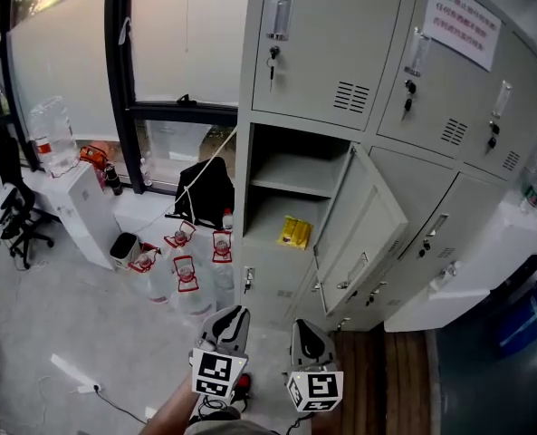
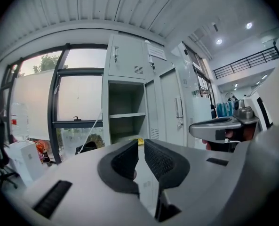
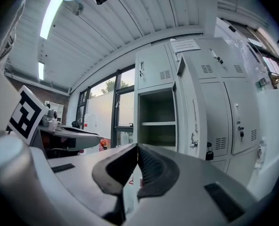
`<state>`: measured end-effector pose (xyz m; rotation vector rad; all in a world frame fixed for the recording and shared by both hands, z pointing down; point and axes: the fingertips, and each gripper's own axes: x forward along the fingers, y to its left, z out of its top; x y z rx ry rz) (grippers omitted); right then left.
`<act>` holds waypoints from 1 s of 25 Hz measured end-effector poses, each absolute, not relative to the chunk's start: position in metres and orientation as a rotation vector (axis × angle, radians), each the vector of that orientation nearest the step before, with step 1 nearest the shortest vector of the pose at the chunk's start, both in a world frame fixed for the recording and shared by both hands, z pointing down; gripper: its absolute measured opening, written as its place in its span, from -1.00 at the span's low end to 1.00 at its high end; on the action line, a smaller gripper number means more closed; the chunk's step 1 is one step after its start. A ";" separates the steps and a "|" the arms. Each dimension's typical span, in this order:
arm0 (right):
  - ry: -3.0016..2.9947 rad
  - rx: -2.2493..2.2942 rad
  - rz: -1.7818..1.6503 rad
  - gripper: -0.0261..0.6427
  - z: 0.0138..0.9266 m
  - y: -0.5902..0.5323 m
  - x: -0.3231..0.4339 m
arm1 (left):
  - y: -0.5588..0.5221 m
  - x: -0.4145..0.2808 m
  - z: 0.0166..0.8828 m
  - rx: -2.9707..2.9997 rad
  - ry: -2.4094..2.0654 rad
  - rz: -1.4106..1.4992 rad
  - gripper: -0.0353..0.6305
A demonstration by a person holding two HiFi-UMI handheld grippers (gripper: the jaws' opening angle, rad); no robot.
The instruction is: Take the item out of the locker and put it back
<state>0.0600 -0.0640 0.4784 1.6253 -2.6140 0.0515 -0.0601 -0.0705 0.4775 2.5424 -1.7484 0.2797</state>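
Note:
A grey locker (image 1: 291, 172) stands open ahead, its door (image 1: 363, 234) swung out to the right. A small yellow item (image 1: 295, 232) lies on its lower shelf, and it also peeks over the jaw tips as the yellow item (image 2: 140, 141) in the left gripper view. My left gripper (image 1: 234, 315) is low in the head view, well short of the locker; its jaws stand a narrow gap apart with nothing between them (image 2: 141, 147). My right gripper (image 1: 306, 329) hangs beside it, its tips meeting on nothing (image 3: 137, 147). Both point level at the open locker (image 3: 155, 121).
Several large water jugs (image 1: 196, 265) stand on the floor left of the locker, below a black bag (image 1: 205, 193). A white cabinet (image 1: 78, 208), a small bin (image 1: 123, 247) and an office chair (image 1: 14, 217) line the window. A power strip (image 1: 87, 386) lies on the floor.

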 end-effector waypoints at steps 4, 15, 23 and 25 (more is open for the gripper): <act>-2.638 1.599 0.052 -0.87 0.484 -0.040 0.058 | -0.039 -0.064 0.491 2.506 -1.777 0.310 -0.75; -2.667 1.570 0.065 -0.87 0.498 0.011 0.059 | 0.017 -0.064 0.499 2.494 -1.804 0.309 -0.79; -2.662 1.575 0.042 -0.87 0.494 0.018 0.060 | 0.026 -0.063 0.498 2.505 -1.807 0.305 -0.79; -2.660 1.573 0.035 -0.87 0.493 0.018 0.060 | 0.025 -0.063 0.498 2.509 -1.811 0.306 -0.79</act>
